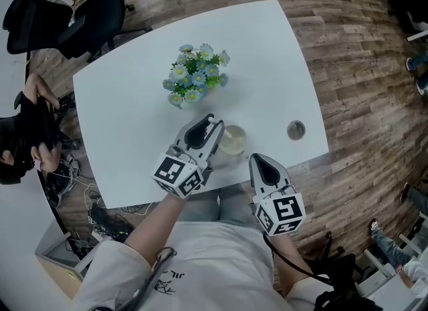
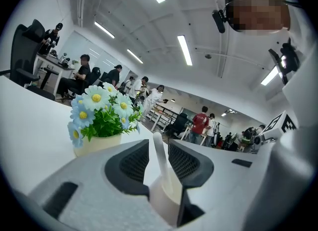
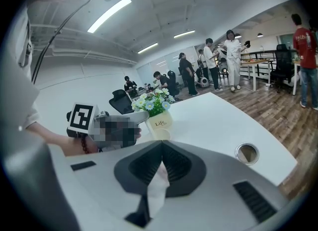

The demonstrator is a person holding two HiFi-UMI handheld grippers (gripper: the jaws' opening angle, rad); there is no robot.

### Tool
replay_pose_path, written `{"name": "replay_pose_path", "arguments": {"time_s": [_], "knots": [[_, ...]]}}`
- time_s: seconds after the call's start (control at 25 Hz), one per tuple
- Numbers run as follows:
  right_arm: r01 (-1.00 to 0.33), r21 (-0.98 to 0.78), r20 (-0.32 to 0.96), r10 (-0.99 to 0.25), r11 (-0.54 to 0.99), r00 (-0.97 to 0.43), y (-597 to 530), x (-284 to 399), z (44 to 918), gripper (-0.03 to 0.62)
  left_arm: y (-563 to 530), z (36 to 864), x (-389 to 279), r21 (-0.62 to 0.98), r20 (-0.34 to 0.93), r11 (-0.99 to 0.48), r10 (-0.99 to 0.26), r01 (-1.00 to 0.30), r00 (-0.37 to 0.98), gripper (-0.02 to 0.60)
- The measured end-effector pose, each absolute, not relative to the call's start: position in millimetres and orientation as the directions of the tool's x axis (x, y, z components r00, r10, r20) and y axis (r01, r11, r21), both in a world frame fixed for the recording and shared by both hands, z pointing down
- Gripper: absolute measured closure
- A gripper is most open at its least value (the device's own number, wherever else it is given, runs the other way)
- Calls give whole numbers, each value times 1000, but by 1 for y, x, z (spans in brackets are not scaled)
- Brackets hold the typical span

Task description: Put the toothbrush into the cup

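Observation:
My left gripper point(image 1: 215, 123) hovers over the white table point(image 1: 127, 102), its tips just left of the cream cup point(image 1: 233, 141). In the left gripper view the left gripper point(image 2: 158, 143) is shut on a white toothbrush point(image 2: 160, 156), which stands up between the jaws and thickens lower down. The right gripper point(image 1: 257, 158) sits at the table's near edge, right of the cup and apart from it. It point(image 3: 161, 144) is shut with nothing held. From there the cup point(image 3: 160, 134) shows in front of the flower pot.
A pot of blue and white flowers point(image 1: 196, 75) stands behind the cup. A round metal cable hole point(image 1: 295, 130) lies near the table's right edge. Office chairs point(image 1: 80, 15) and a person point(image 1: 27, 122) are off to the left, on wooden floor point(image 1: 361, 69).

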State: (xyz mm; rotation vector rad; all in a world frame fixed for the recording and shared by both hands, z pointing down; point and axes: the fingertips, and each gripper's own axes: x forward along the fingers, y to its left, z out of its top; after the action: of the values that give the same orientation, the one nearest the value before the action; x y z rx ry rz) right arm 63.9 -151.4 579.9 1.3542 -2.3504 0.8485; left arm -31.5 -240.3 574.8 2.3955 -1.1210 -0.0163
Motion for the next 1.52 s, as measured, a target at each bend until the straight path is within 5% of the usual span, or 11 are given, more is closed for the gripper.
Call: {"name": "replay_pose_path", "arguments": {"time_s": [0.64, 0.96, 1.52], "knots": [[-854, -291, 444, -729, 432, -520, -155, 55, 529, 576, -208, 527, -56, 325, 218, -610, -695, -722, 685, 478], [-851, -269, 441, -728, 450, -524, -145, 58, 511, 575, -177, 494, -56, 310, 226, -610, -697, -729, 680, 561], [-830, -207, 369, -744, 518, -556, -138, 39, 468, 576, -141, 458, -48, 208, 259, -660, -674, -722, 691, 568]]}}
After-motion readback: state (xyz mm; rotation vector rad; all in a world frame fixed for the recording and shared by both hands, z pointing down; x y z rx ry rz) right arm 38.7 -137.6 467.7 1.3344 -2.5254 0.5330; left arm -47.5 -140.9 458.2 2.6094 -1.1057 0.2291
